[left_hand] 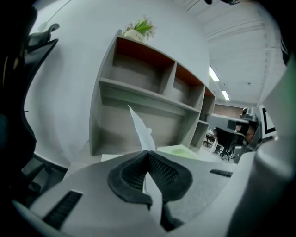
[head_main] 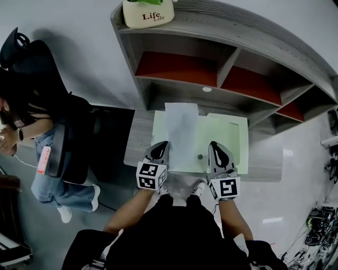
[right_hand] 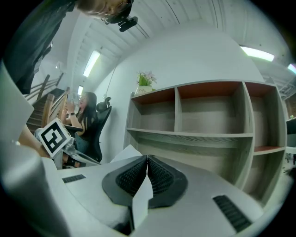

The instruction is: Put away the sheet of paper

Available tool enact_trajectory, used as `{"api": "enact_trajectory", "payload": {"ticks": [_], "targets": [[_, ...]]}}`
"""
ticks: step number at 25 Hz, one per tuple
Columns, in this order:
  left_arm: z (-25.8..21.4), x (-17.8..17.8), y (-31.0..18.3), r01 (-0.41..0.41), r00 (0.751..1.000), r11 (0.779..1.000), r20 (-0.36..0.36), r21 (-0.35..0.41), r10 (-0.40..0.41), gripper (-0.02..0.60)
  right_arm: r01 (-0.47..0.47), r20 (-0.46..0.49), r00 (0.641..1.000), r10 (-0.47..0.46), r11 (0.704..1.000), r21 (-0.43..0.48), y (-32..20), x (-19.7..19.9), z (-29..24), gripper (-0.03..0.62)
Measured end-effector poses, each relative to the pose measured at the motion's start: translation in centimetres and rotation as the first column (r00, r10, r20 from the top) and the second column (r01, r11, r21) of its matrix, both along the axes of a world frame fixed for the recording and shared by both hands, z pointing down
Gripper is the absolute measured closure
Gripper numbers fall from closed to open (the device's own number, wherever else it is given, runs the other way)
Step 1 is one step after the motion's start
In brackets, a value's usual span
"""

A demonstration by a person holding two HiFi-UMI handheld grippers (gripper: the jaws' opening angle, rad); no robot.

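A white sheet of paper [head_main: 181,132] hangs over the pale green mat [head_main: 229,137] on the grey desk [head_main: 138,138], under the shelf unit. My left gripper [head_main: 163,144] is shut on the sheet's left edge near its lower end. In the left gripper view the sheet [left_hand: 140,129] rises edge-on from the pressed jaws of that gripper [left_hand: 148,152]. My right gripper [head_main: 213,144] is shut on the right side of the sheet. In the right gripper view the paper [right_hand: 140,203] runs through this gripper's [right_hand: 147,158] jaws, and a corner of it shows beyond them.
A grey shelf unit [head_main: 211,71] with red-backed compartments stands at the back of the desk, with a potted plant [head_main: 149,12] on top. A person [head_main: 31,126] sits in a dark chair at the left. Cables lie on the floor at lower right.
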State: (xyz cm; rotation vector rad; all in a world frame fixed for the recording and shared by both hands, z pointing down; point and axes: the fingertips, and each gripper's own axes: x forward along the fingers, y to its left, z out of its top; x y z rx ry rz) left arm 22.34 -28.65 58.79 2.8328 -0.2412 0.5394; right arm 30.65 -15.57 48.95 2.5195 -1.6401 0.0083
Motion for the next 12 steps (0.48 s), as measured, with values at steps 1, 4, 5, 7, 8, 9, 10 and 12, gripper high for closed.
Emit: {"api": "enact_trajectory", "payload": {"ticks": [1,4,5,7,8,9,10,12], "targets": [[1.3,0.0,-0.3,0.006,0.999,1.0,0.032,-0.007,-0.006,0.575,-0.002,0.008,1.0,0.002,1.0,-0.006,0.3,0.2,0.4,0.571],[5.0,0.1,-1.3,0.025,0.991,1.0,0.128,-0.016,-0.022,0.575,-0.001,0.026,1.0,0.002,1.0,-0.027,0.9,0.6,1.4,0.571],[6.1,0.2,-1.7,0.029,0.987,0.999,0.158,-0.015,-0.027,0.575,0.0,0.03,1.0,0.001,0.999,-0.033,1.0,0.7,1.7,0.571],[8.2,0.2,-2.3,0.033,0.977,0.999,0.212,-0.008,-0.031,0.575,0.004,0.039,0.999,-0.002,0.999,-0.044,1.2,0.8,2.3,0.571],[9.1,0.2,-2.6,0.034,0.971,0.999,0.237,-0.005,-0.032,0.575,0.007,0.043,0.999,-0.005,0.999,-0.049,1.2,0.7,2.6,0.571],[9.9,0.2,-2.8,0.034,0.965,0.999,0.26,-0.005,-0.032,0.575,0.01,0.047,0.999,-0.007,0.999,-0.053,1.2,0.7,2.8,0.571],[10.7,0.1,-2.9,0.034,0.959,0.999,0.28,-0.005,-0.031,0.575,0.014,0.05,0.999,-0.011,0.998,-0.056,1.1,0.6,3.1,0.571],[11.8,0.1,-3.0,0.032,0.95,0.999,0.312,-0.004,-0.03,0.575,0.021,0.054,0.998,-0.018,0.998,-0.06,1.1,0.5,3.5,0.571]]}}
